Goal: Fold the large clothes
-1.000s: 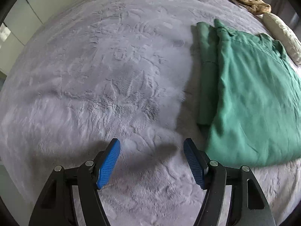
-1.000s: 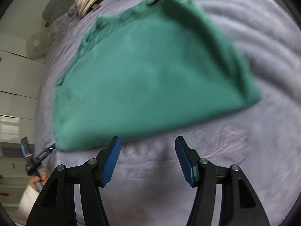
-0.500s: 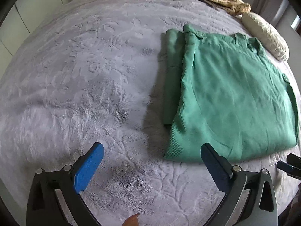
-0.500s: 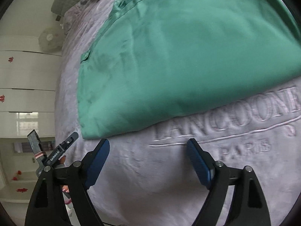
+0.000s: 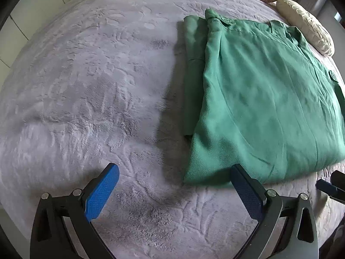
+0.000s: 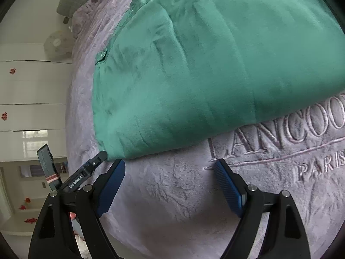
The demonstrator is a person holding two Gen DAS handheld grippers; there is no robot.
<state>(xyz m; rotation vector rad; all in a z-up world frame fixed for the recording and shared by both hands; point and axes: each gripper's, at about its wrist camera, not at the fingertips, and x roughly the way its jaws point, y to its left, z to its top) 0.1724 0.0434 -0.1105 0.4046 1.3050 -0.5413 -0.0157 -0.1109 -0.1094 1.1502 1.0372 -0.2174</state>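
Both tools spread wider since; folded green twill garment (image 5: 265,99) on plush embossed blanket (image 5: 97,86).

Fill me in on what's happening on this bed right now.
A person is folding a green garment on a grey plush blanket with a handheld gripper in each hand. The garment lies folded flat, held by neither. The left gripper and right gripper have just been opening; both stand open with nothing between their jaws, poised near the garment's near edge over bare blanket.
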